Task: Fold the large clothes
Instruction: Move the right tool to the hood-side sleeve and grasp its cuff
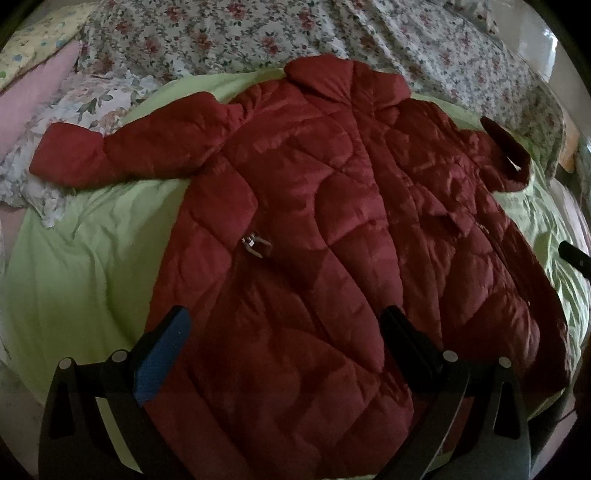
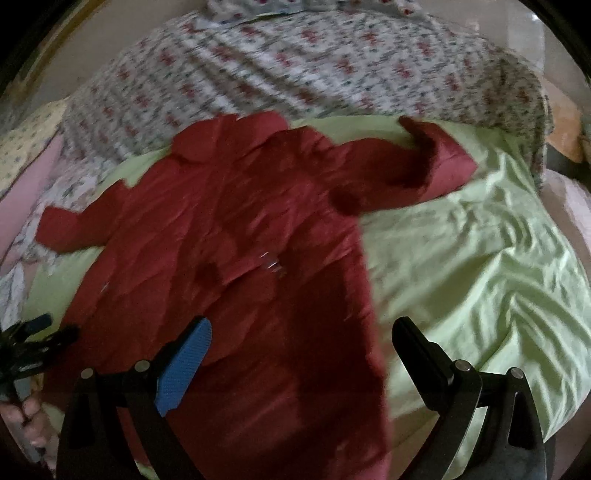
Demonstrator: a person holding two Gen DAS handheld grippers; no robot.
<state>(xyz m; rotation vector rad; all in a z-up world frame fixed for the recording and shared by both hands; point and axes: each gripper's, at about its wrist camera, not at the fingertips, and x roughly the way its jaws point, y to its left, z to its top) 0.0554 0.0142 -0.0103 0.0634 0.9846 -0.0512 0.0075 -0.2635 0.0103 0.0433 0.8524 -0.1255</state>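
Observation:
A large red quilted coat (image 1: 314, 229) lies spread flat, front up, on a light green sheet (image 1: 85, 266). Its collar points away from me and both sleeves stretch out sideways. A metal zipper pull (image 1: 255, 245) shows on its front. My left gripper (image 1: 284, 325) is open and empty above the coat's lower hem. My right gripper (image 2: 303, 343) is open and empty above the coat's (image 2: 229, 236) lower right edge. The left gripper also shows at the left edge of the right wrist view (image 2: 33, 336). The right wrist view is motion-blurred.
A floral quilt (image 1: 258, 33) lies bunched behind the coat. Pillows (image 1: 33, 85) sit at the far left. The green sheet (image 2: 480, 266) spreads wrinkled to the coat's right. Floor (image 1: 554, 51) shows at the far right.

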